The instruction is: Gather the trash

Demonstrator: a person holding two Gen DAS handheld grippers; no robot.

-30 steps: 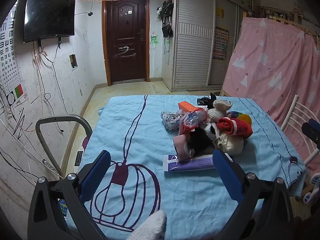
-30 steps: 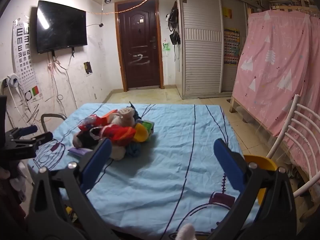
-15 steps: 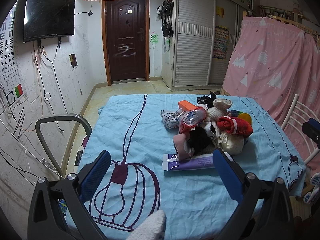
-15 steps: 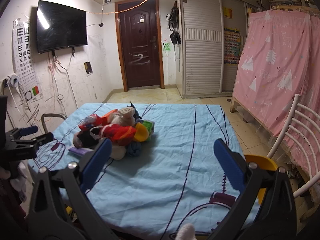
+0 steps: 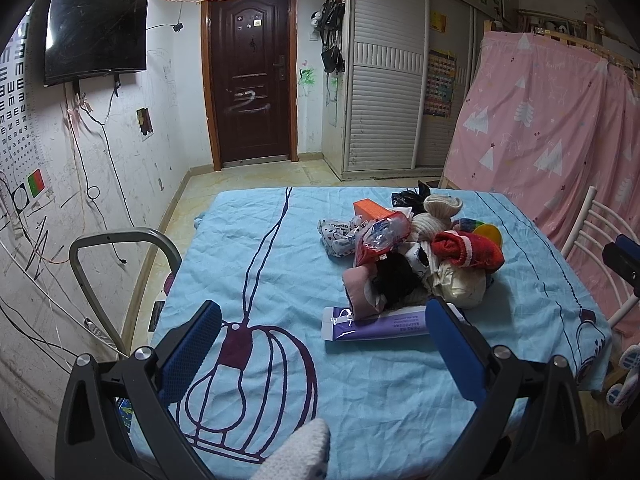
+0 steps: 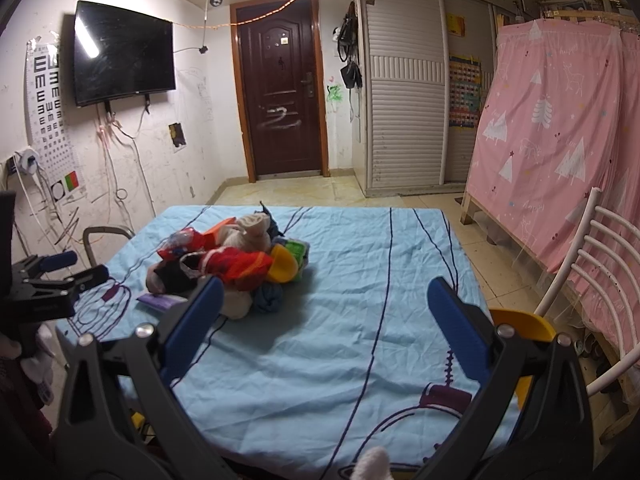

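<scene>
A mixed pile [image 5: 416, 260] of socks, wrappers and small items lies on the light blue tablecloth [image 5: 256, 264]. A purple tube [image 5: 376, 324] rests at the pile's near edge, a red plastic wrapper [image 5: 380, 236] and an orange box [image 5: 370, 210] on its left side. My left gripper [image 5: 322, 344] hovers open over the cloth, the tube just beyond its right finger. In the right wrist view the same pile [image 6: 236, 260] sits ahead to the left, and my right gripper [image 6: 324, 316] is open above bare cloth. The left gripper [image 6: 60, 272] also shows at the left edge.
A grey chair back [image 5: 116, 240] stands left of the table, a white metal chair [image 6: 592, 264] on the right with a yellow object [image 6: 524, 328] beside it. Pink curtain [image 6: 560, 140] at far right, dark door [image 5: 250, 72] and wardrobe [image 5: 384, 80] behind.
</scene>
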